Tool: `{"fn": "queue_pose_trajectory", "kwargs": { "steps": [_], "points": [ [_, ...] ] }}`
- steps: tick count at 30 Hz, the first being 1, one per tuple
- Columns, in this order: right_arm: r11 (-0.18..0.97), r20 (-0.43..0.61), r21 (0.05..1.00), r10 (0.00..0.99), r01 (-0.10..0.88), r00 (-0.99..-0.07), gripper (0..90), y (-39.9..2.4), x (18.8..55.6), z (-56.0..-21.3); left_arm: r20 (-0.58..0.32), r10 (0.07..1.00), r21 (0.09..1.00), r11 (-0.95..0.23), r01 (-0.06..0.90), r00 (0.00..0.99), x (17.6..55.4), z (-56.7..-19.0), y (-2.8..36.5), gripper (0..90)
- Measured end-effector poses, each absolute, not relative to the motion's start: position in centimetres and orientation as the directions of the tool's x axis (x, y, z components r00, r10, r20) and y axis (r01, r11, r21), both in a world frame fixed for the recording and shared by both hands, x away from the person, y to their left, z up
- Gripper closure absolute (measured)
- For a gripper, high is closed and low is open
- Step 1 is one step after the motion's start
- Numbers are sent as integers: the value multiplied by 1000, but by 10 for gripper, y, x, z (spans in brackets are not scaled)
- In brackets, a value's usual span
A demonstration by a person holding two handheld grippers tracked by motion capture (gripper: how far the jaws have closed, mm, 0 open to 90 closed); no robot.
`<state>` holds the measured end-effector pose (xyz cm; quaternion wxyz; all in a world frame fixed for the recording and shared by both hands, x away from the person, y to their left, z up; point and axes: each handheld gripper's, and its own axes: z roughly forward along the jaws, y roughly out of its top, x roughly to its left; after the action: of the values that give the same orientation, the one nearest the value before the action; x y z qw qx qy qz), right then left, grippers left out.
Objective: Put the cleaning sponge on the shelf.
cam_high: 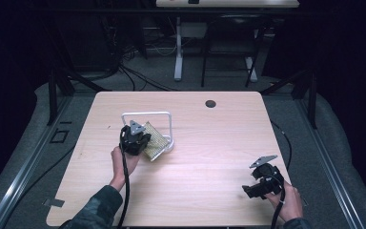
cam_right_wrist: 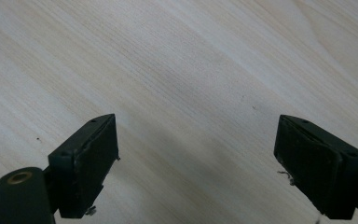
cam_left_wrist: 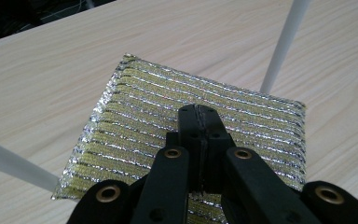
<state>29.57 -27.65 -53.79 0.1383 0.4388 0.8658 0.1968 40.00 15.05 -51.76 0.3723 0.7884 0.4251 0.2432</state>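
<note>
My left gripper [cam_left_wrist: 199,116] has its jaws pressed together above the gold-and-silver striped scouring pad [cam_left_wrist: 135,121], which lies under the white wire rack [cam_high: 147,125]. My right gripper [cam_right_wrist: 196,161] spreads wide, well apart from that rack.

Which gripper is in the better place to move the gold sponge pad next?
Left. The left gripper sits closed right over the sponge pad beside the white rack; the right gripper hangs open above bare table, far away.

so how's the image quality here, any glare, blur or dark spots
High view: dim, with the surroundings nearly black and only the table lit. Left gripper view: sharp, with the silver threads of the striped pad glinting. Right gripper view: a soft, pale sheen on the wood and a faint shadow between the jaws; the jaws look slightly soft.
</note>
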Motion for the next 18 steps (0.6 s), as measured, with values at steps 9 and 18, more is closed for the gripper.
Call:
{"fn": "queue_pose_trajectory", "kwargs": {
  "steps": [9,18],
  "points": [
    [543,-73,461,812,702,-580,133,-276,296,-538,71,843,781,-379,496,533,408,-524,146,899],
    [545,-72,463,809,699,-584,133,-276,296,-538,82,847,763,-392,514,525,417,-535,141,898]
  ]
}}
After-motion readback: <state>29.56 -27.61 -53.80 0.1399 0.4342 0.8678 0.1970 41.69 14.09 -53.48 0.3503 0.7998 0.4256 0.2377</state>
